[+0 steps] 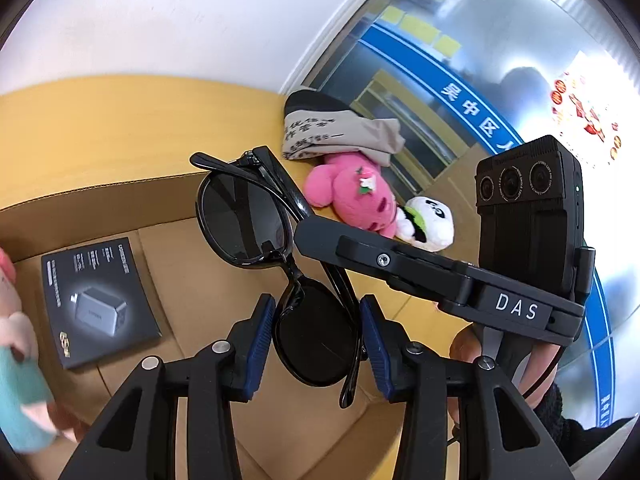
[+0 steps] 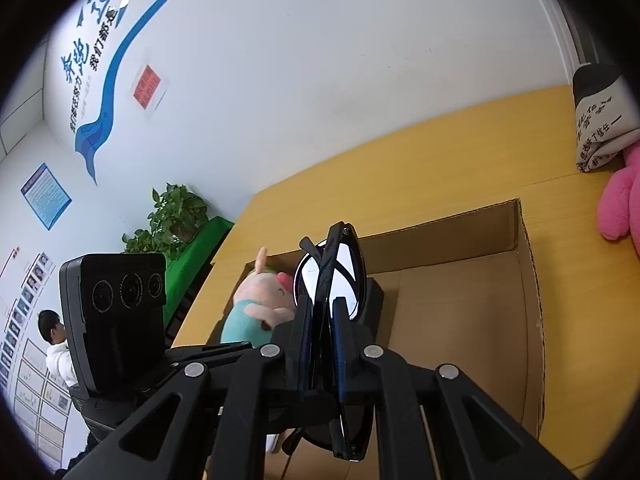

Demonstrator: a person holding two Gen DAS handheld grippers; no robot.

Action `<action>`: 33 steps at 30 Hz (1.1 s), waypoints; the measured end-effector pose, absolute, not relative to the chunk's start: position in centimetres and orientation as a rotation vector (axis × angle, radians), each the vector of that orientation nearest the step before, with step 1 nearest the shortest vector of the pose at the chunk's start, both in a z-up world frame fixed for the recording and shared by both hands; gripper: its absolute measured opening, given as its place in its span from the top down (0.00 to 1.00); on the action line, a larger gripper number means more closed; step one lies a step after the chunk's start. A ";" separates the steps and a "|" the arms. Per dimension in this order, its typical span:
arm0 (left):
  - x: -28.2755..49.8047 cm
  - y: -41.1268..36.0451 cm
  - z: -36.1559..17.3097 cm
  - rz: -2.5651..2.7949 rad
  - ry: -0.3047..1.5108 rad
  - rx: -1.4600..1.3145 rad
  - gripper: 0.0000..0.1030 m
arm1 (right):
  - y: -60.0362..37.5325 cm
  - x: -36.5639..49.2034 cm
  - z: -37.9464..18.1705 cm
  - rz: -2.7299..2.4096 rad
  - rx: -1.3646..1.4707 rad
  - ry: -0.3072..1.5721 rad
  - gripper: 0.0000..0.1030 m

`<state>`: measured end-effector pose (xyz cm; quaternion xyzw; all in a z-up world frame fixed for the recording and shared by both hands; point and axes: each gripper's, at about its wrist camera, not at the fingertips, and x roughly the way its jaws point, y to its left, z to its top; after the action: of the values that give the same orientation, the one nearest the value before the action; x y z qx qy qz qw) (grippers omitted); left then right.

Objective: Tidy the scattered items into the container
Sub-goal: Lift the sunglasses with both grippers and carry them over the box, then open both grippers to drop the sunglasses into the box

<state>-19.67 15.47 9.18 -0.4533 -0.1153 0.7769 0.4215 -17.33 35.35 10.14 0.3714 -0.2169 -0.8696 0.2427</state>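
Black sunglasses (image 1: 248, 220), folded, hang above an open cardboard box (image 1: 100, 208). My left gripper (image 1: 318, 344) has its blue pads (image 1: 260, 344) against one lens and the folded temple, shut on the sunglasses. My right gripper (image 1: 316, 232) comes in from the right and clamps the frame near the bridge. In the right wrist view, my right gripper (image 2: 322, 340) is shut on the sunglasses (image 2: 332, 276), seen edge-on over the box (image 2: 440, 236). A dark printed charger booklet (image 1: 100, 300) and a pig plush (image 2: 260, 304) in teal lie inside the box.
On the yellow table (image 1: 120, 120) beyond the box lie a pink plush (image 1: 352, 196), a small white panda plush (image 1: 430, 224) and a grey-and-black printed sock (image 1: 332, 128). A white wall backs the table. A person (image 2: 54, 340) stands far off to the left.
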 end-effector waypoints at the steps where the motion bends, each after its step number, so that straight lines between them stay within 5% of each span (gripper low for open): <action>1: -20.4 15.5 8.7 1.940 -0.296 -1.150 0.55 | 35.3 -18.0 9.7 -2.377 1.026 -0.598 0.91; 15: -27.6 17.4 0.0 1.858 -0.324 -1.452 0.55 | 36.0 -24.7 0.6 -2.346 1.284 -0.740 0.91; 27: -27.5 19.2 -1.3 1.982 -0.099 -1.563 0.52 | 36.2 -25.3 -2.4 -2.355 1.374 -0.778 0.89; 29: -27.4 18.9 -1.4 2.026 -0.076 -1.566 0.50 | 36.2 -25.2 -2.5 -2.334 1.363 -0.794 0.84; 33: -26.7 18.1 -0.6 2.073 -0.096 -1.537 0.37 | 36.5 -24.2 -1.3 -2.351 1.328 -0.790 0.48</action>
<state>-26.67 18.10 -0.61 -0.5721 -0.0357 0.7715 0.2760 -24.21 36.52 -1.32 0.4655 -0.2772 -0.8244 0.1635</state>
